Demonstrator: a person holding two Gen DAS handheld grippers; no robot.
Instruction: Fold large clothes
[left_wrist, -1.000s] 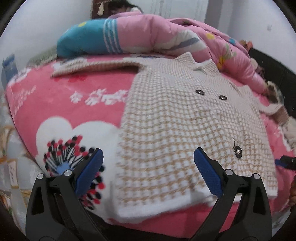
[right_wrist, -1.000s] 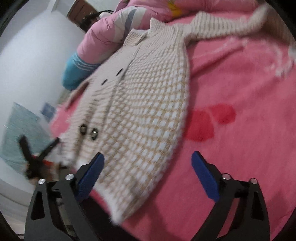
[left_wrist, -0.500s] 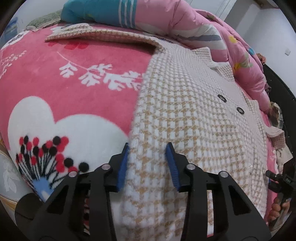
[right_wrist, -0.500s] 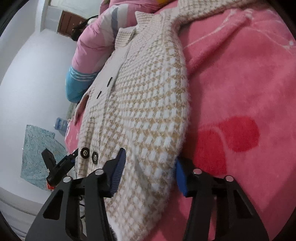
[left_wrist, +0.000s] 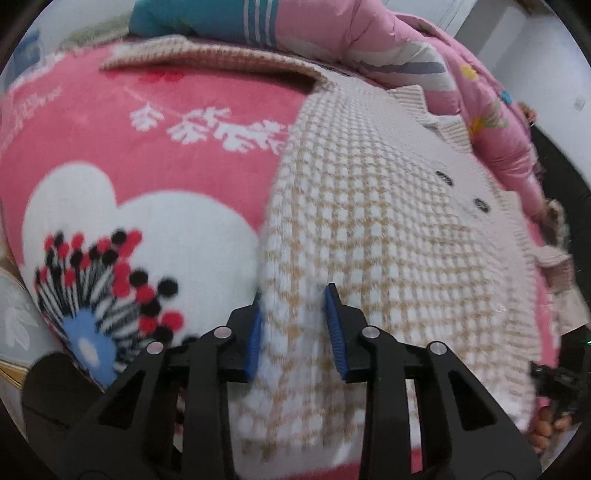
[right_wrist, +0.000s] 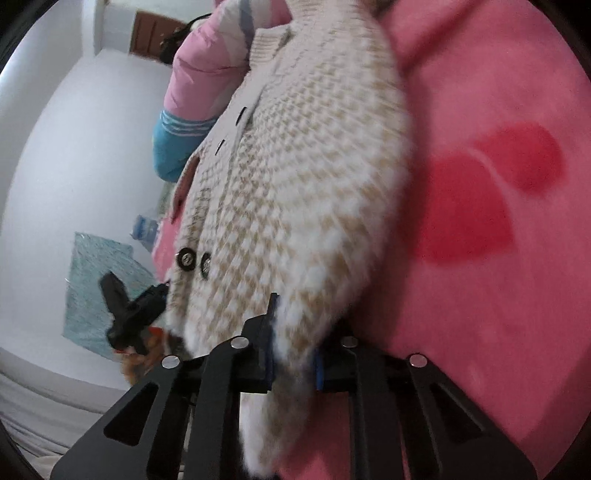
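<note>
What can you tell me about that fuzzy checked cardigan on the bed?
The cardigan is a fluffy knit in a white and tan check, with dark buttons, a ribbed collar and a plain front band. It lies spread on a pink flowered blanket, one sleeve stretched out sideways, its collar near a pink quilt. The left tool and right tool, jaws just closing, each pinch a bottom corner of its hem.

Fuzzy checked knit cardigan on plush fleece blanket; puffy, slightly glossy quilt behind
</note>
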